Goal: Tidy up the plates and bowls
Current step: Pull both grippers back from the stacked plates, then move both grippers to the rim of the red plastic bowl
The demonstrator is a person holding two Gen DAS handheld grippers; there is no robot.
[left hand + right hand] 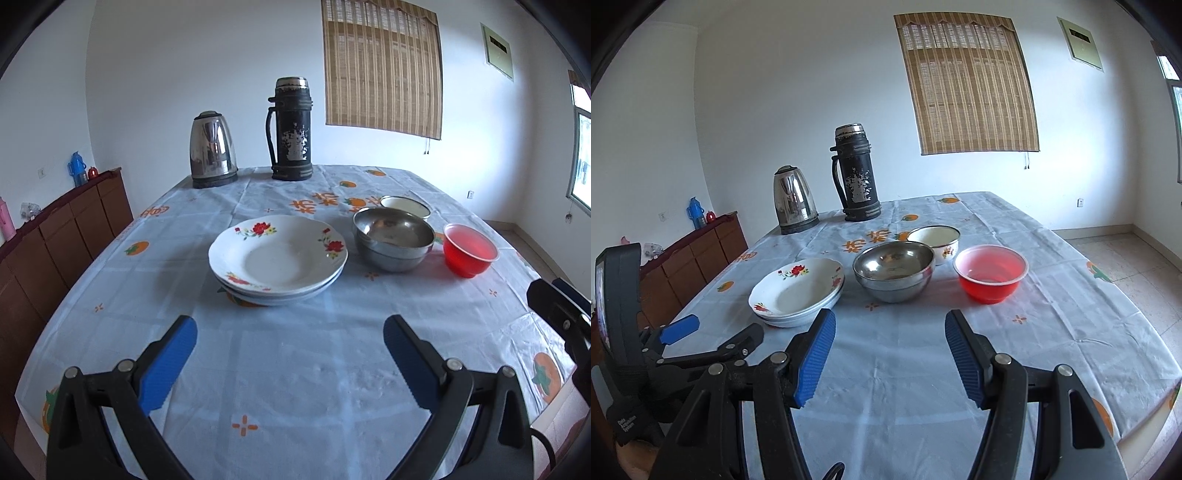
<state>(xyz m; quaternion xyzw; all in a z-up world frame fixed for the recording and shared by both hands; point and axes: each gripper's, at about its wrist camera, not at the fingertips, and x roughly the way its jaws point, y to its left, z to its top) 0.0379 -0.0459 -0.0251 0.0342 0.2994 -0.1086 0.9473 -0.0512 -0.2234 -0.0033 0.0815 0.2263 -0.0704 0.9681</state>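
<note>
Hovering empty above the tablecloth [295, 369], the left gripper [290, 332] and right gripper [890, 328] both stand spread wide. Beyond them sit stacked floral plates [277, 254], nested steel bowls [894, 271], a red plastic bowl [991, 273] and an enamel bowl [936, 242]. Pinching a glazed rim off-centre could let it slip.

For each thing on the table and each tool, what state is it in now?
flowered plates: stacked, top one empty.
steel bowls: nested, upright.
red bowl: upright, alone, empty.
white enamel bowl: upright, behind the steel ones.
kettle: lid closed.
black flask: upright, capped.
left tool: open, holds nothing.
right tool: open, holds nothing.
</note>
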